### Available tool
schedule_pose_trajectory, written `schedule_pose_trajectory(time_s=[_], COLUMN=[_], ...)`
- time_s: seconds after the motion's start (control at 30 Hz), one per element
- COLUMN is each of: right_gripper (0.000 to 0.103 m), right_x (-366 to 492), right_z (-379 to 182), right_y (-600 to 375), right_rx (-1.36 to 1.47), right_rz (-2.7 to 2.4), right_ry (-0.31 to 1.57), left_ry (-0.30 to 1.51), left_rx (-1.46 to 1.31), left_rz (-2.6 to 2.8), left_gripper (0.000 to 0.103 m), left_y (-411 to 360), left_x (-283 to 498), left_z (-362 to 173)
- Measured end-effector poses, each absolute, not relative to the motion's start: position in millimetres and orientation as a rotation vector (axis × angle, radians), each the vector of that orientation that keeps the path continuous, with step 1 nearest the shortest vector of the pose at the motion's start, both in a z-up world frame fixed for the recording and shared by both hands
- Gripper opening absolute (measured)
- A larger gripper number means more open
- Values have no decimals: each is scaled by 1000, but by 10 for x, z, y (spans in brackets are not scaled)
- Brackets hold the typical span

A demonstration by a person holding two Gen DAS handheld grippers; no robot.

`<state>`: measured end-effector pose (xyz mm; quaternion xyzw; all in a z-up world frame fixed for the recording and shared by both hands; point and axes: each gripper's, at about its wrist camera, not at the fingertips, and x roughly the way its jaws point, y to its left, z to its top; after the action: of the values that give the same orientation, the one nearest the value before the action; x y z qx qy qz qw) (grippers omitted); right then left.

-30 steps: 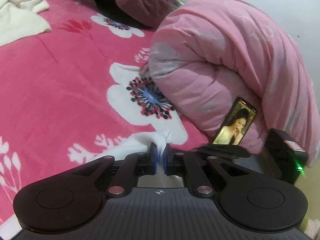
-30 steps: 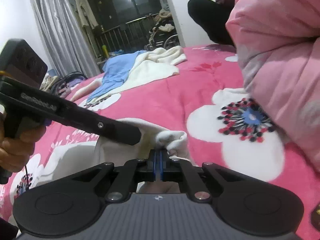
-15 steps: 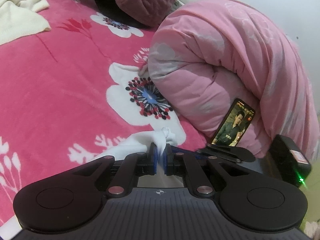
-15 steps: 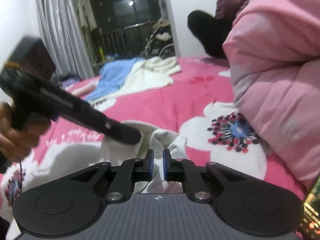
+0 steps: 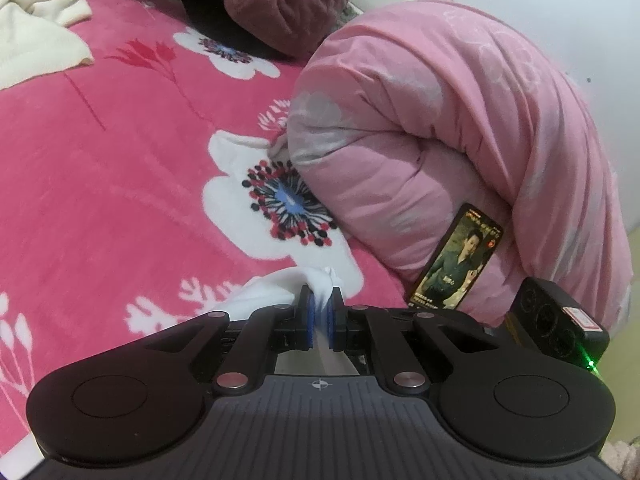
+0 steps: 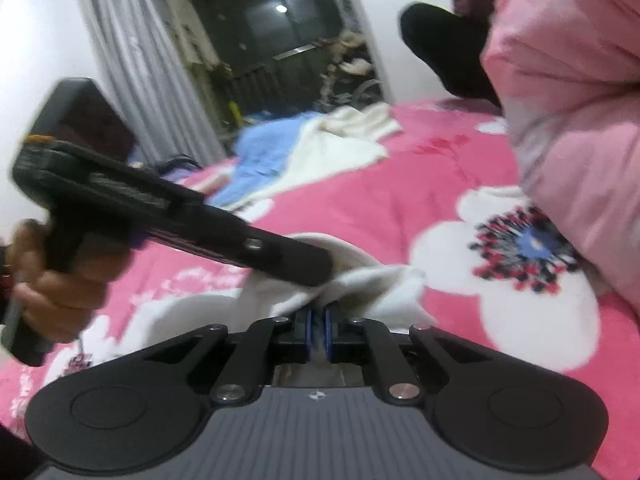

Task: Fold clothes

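Note:
A white garment [image 5: 272, 292] lies bunched on the pink flowered blanket [image 5: 120, 184]. My left gripper [image 5: 319, 312] is shut on a fold of it, with white cloth showing between the blue pads. In the right wrist view the same white garment [image 6: 384, 292] is drawn taut into my right gripper [image 6: 318, 320], whose pads stand narrowly apart with cloth between them. The left gripper's black body [image 6: 240, 240], held by a hand [image 6: 60, 292], crosses that view just above the cloth. The two grippers hold the garment close together.
A rolled pink quilt [image 5: 460, 140] fills the right, with a lit phone [image 5: 460, 260] leaning on it. A cream garment [image 5: 36, 48] and a blue one [image 6: 268, 152] lie farther back. A maroon cushion [image 5: 292, 0] sits at the head of the bed.
The right pads, shut a second ago, parted slightly and now pinch a taut fold of the white garment. The right view tilted and blurred. The left gripper kept its hold, barely moving.

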<state>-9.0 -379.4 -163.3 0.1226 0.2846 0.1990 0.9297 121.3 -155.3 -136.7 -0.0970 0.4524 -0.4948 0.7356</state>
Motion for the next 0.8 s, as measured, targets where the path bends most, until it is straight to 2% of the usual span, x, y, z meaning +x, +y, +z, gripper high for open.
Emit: schedule_pose_trajectory(time_s=[0.47,0.53,0.6,0.73,0.8], right_gripper=[10,20,38,38,29], right_x=[140,75,-43,-307,-339], right_z=[-1814,-1733,-1635,-1468,-1427], right_y=[-3735,-3787,-3870,-4124,-4225], right_rx=[335,320,290,309,324], right_rz=[513,501,475,402,336], right_ry=[622,621,606,534,493], left_ry=[1036,1041,1042,1031,1021], left_rx=[-258,-285,-297,-302,-295], left_rz=[-1068,-1062,-1061,-1064,-1065], left_gripper=[5,5,5,5,5], left_y=[-1551,-1532,-1523,-1516,-1516], left_x=[1288,1326,1345,1344,1327], left_z=[-1460,-1462,-1455,-1442,-1438])
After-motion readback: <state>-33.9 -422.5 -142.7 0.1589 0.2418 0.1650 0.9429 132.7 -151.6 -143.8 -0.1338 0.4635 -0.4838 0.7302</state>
